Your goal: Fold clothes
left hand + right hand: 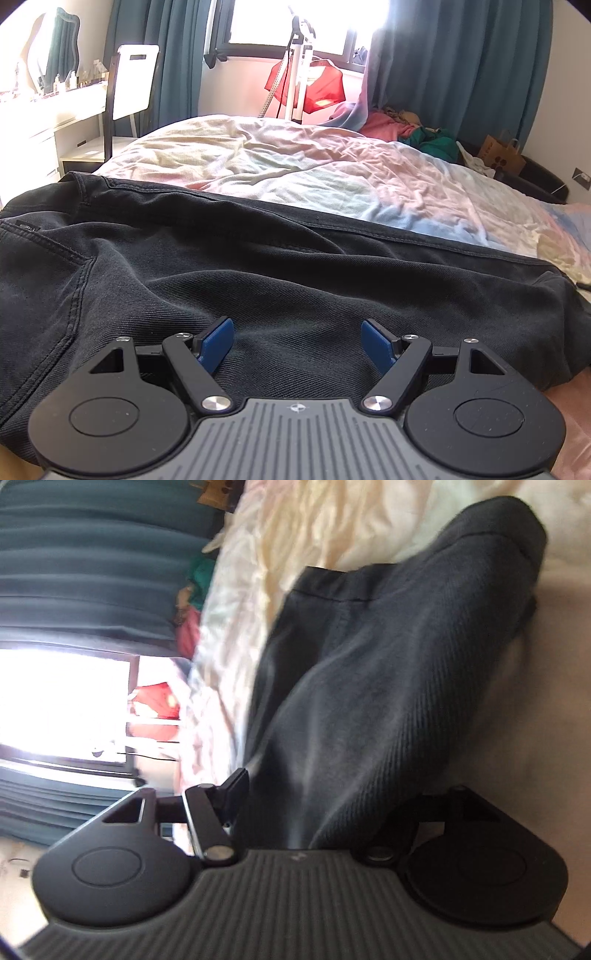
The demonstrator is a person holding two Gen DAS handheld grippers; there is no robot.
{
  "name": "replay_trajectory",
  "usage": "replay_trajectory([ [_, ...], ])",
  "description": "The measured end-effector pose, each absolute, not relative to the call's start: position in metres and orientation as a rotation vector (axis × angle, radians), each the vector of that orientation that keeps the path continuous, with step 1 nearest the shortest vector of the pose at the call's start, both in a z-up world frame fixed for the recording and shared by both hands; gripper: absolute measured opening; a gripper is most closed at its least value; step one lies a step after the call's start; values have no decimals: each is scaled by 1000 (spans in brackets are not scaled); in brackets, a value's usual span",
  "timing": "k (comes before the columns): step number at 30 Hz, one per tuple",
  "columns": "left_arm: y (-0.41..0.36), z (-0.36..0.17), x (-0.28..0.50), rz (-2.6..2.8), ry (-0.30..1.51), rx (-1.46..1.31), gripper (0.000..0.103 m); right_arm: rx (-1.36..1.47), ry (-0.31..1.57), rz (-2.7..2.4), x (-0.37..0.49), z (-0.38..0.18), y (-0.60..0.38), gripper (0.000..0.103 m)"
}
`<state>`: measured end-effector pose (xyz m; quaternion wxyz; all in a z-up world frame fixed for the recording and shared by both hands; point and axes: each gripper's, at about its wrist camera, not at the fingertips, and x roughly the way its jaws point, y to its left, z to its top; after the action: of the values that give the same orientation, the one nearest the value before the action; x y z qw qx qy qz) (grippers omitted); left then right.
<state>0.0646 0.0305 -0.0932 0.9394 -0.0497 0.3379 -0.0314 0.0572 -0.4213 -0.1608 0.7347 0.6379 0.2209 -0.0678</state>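
Left gripper [297, 341] hovers with jaws spread wide and empty over the black jeans [258, 266] lying across the bed [295, 158]. Right gripper [325, 805], rolled sideways, has denim bunched between its jaws; whether it pinches is unclear. Likely mid-fold: next, carry this fabric over squarely.

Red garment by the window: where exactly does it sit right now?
In the left wrist view the red garment hangs at top centre on a white stand, below the window, just beyond the far edge of the bed.
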Motion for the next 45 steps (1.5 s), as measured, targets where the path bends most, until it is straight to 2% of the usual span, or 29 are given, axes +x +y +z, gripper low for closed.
replay_trajectory([
  [2, 30, -94, 65, -63, 688, -99, 78, 1380, 379, -58, 62, -151, -430, 67],
  [8, 28, -95, 65, -57, 683, -93, 79, 1344, 489, -147, 69, -167, -430, 66],
  [9, 28, -95, 65, -57, 684, -90, 79, 1390, 515, -176, 68, -178, -431, 61],
  [14, 24, -97, 64, -55, 684, -52, 79, 1467, 499, -142, 71, -182, -429, 65],
  [17, 24, -97, 64, -55, 683, -43, 79, 1417, 392, -60, 73, -162, -430, 66],
  [21, 24, -97, 64, -56, 683, -43, 79, 1331, 388, -39, 76, -148, -421, 66],
  [26, 24, -98, 63, -56, 681, -42, 79, 1430, 477, -137, 73, -176, -424, 64],
  [32, 24, -98, 65, -56, 686, -29, 79, 1321, 579, -135, 82, -175, -414, 49],
  [33, 24, -99, 65, -56, 688, -25, 80, 1319, 584, -139, 81, -175, -413, 41],
  [34, 23, -99, 65, -56, 690, -19, 80, 1318, 589, -143, 81, -175, -412, 27],
  [37, 20, -102, 66, -56, 702, 18, 80, 1287, 596, -166, 78, -170, -406, 16],
  [44, 11, -112, 68, -49, 734, 106, 82, 1080, 561, -219, 72, -136, -377, 13],
  [45, 12, -112, 69, -50, 737, 103, 82, 1076, 555, -227, 95, -136, -383, 13],
])
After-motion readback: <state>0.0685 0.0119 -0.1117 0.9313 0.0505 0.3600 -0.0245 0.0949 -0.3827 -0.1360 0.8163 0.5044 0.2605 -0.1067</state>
